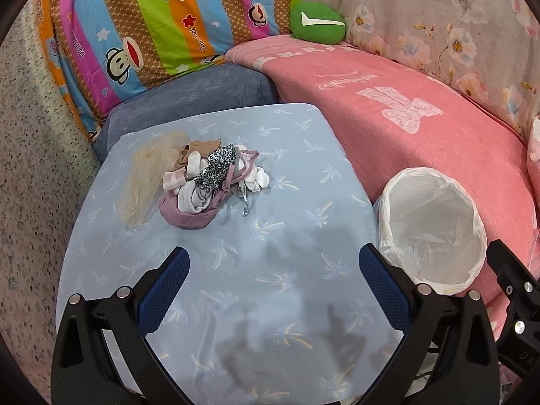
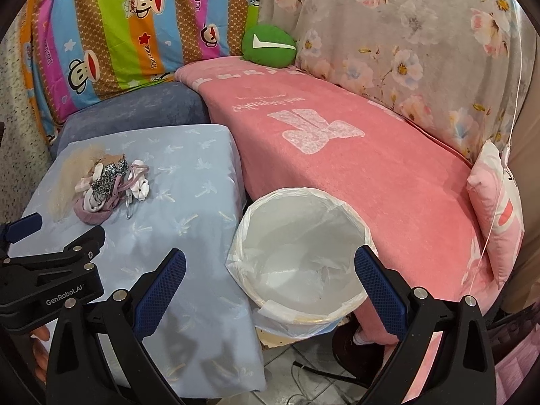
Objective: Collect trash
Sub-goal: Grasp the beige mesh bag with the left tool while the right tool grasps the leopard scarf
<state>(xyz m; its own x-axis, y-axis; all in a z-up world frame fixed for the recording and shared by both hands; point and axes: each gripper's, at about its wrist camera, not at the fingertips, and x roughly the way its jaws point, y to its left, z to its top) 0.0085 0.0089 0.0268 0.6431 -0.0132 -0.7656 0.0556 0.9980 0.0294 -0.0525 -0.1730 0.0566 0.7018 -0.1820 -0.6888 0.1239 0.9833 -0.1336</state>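
A heap of trash (image 1: pixel 207 182) lies on the light blue table cover (image 1: pixel 236 287): mauve cloth, white and leopard-print scraps, beige netting and a small clear plastic piece. My left gripper (image 1: pixel 271 263) hovers open over the table's near half, well short of the heap, nothing between its blue pads. A white bin lined with a plastic bag (image 1: pixel 433 226) stands to the right of the table. In the right wrist view the same heap (image 2: pixel 106 189) sits far left and the bin (image 2: pixel 300 256) is just ahead. My right gripper (image 2: pixel 270 266) is open above the bin's near rim.
A pink blanket (image 2: pixel 337 155) covers the sofa behind the bin, with a green cushion (image 2: pixel 268 45) and a pink pillow (image 2: pixel 496 209) on it. A striped cartoon quilt (image 1: pixel 152 23) and a grey-blue cushion (image 1: pixel 189 98) back the table. Cables lie on the tiled floor (image 2: pixel 303 371).
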